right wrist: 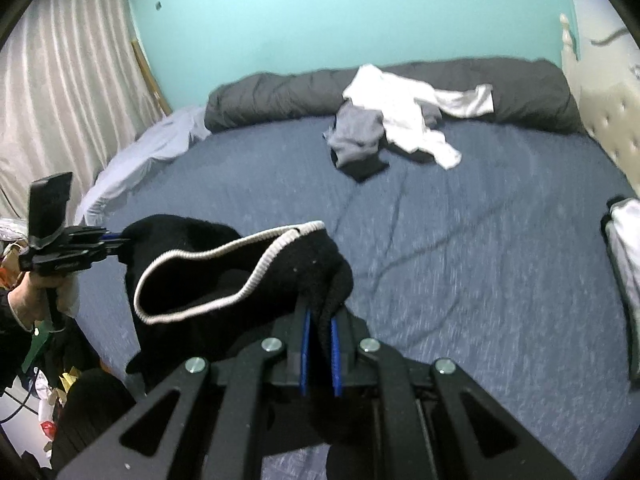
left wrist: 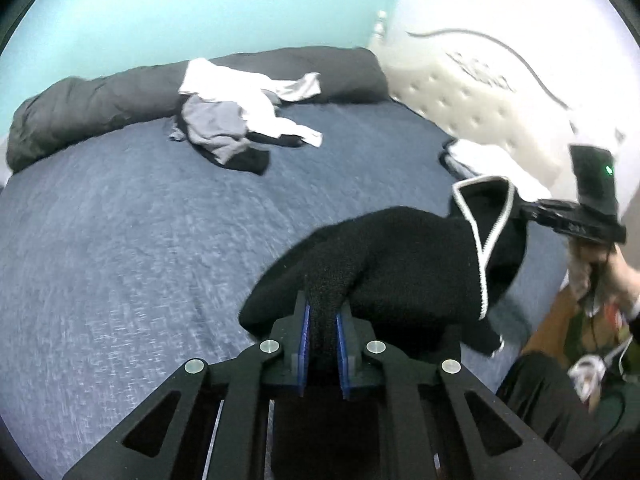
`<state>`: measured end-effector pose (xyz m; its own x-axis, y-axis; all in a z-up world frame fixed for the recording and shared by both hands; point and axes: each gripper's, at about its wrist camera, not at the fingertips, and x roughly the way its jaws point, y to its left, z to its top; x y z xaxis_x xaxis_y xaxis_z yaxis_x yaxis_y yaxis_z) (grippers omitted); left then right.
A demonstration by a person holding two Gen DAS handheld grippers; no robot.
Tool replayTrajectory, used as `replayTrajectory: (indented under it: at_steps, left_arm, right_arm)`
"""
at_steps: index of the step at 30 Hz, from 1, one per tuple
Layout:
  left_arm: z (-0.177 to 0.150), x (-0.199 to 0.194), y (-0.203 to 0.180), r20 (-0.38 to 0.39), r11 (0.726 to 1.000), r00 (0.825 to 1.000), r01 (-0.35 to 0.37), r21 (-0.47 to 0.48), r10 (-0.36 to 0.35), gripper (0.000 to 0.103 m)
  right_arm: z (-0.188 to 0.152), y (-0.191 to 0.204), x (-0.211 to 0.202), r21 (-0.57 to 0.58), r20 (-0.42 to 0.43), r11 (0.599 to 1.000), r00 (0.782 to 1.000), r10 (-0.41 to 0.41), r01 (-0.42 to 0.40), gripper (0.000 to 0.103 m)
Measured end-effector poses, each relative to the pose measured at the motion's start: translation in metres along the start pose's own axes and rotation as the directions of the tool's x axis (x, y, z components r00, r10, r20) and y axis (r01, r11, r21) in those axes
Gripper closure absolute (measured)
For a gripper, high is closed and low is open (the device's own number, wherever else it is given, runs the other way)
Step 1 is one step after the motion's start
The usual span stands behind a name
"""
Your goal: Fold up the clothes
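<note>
While both grippers, left (left wrist: 323,316) and right (right wrist: 320,314), pinch the black knitted white-trimmed garment (left wrist: 400,264) above the blue bed (left wrist: 140,220), thin bunched grips might slip, seemingly

A home bedroom: a bed (right wrist: 440,240) with tufted headboard (left wrist: 472,120), curtain (right wrist: 60,100), teal wall (right wrist: 320,12).

Left gripper (left wrist: 323,312), angled downward, its blue-lined fingers (left wrist: 305,332) nearly together and pinching a fold of a black knitted garment (left wrist: 400,264); right gripper (right wrist: 320,320), likewise tilted downward, fingers (right wrist: 305,332) clamped on the same garment's opposite edge; both grippers raised and set apart, the cloth hanging between them; a bare hand (right wrist: 32,296) grips the left handle from below; another hand (left wrist: 592,268) grips the right handle.
</note>
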<state>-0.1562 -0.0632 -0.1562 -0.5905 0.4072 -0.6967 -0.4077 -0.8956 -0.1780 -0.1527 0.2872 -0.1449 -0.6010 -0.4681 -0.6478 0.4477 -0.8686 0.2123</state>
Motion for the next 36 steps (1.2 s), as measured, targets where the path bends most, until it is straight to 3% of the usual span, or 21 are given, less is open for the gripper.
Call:
replayTrajectory:
  at_steps: [9, 19, 28, 36]
  left_arm:
    - [0.038, -0.011, 0.019, 0.072, 0.994, 0.997, -0.015, -0.108, 0.023, 0.093]
    - [0.118, -0.022, 0.05, 0.15, 0.989, 0.986, -0.057, -0.136, 0.078, 0.095]
    - [0.173, 0.008, 0.083, 0.151, 0.987, 0.982, -0.096, -0.13, 0.116, 0.095]
    - [0.204, 0.07, 0.13, 0.092, 0.979, 0.985, -0.134, -0.156, 0.149, 0.095]
  right_arm:
    - [0.054, 0.004, -0.019, -0.031, 0.085, 0.999, 0.996, -0.016, 0.019, 0.095]
    - [0.144, -0.013, -0.01, -0.068, 0.16, 0.996, 0.986, -0.039, 0.05, 0.095]
    - [0.216, -0.048, 0.036, -0.085, 0.156, 0.992, 0.984, -0.084, 0.098, 0.095]
    - [0.251, -0.092, 0.12, -0.046, 0.094, 0.993, 0.99, -0.107, 0.112, 0.095]
